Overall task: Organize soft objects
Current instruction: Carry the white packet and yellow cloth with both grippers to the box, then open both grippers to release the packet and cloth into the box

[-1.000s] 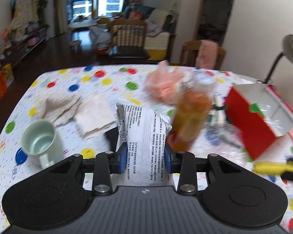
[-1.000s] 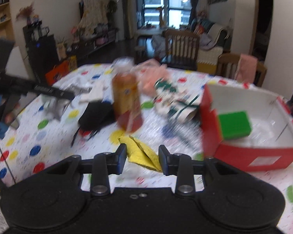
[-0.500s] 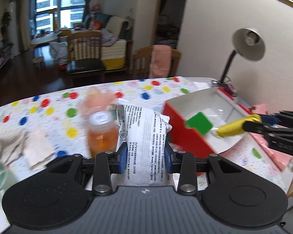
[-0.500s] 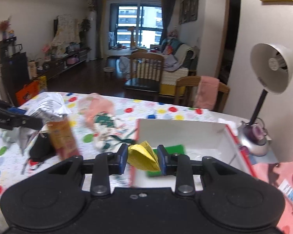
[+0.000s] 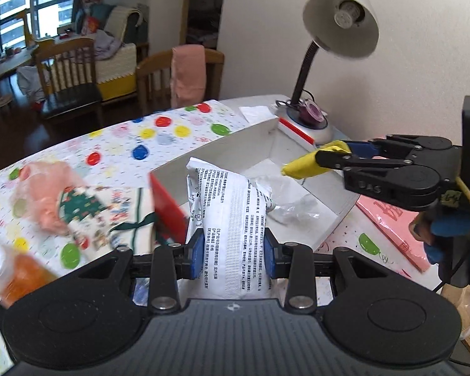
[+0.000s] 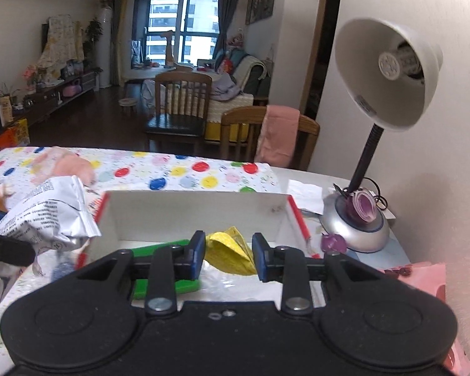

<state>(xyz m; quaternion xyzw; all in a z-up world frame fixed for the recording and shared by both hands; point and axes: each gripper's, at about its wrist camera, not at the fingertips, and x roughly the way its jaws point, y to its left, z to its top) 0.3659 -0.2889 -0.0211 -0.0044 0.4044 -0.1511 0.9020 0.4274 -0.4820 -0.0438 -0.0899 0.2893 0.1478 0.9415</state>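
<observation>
The left gripper [image 5: 233,252] pinches a white printed packet [image 5: 232,219] at its lower part, both blue pads [image 5: 197,252] pressed against its sides; the packet stands up between the jaws and its crumpled top reaches over the near left corner of the red-and-white box [image 5: 172,210], which sits at the right end of the tabletop [image 5: 116,153]. In the right wrist view the same packet [image 6: 47,216] appears at the box's left wall [image 6: 100,210], above the spotted cloth. The right gripper [image 6: 228,255] holds a folded yellow cloth [image 6: 230,252] between its jaws, which stand fairly narrow; the cloth fills the gap, its left side against the left pad, though whether the right pad quite touches it is hard to say from this angle. Seen from the left wrist camera, the right gripper [image 5: 332,153] comes in from the right with the yellow cloth [image 5: 300,167] sticking out past its tips, hanging over the right-hand side of the open box. Inside the box lie a green block [image 6: 159,247], partly behind the right gripper's left finger, and some clear crumpled plastic [image 5: 293,206]. Outside it, toward the left edge of the tabletop, rest a pink soft bundle [image 5: 47,194], a patterned cloth with green ribbon [image 5: 109,213] and, blurred at the near left corner, an orange bottle [image 5: 12,275]. A desk lamp [image 5: 338,25] stands at the far right corner, just beyond the box.
</observation>
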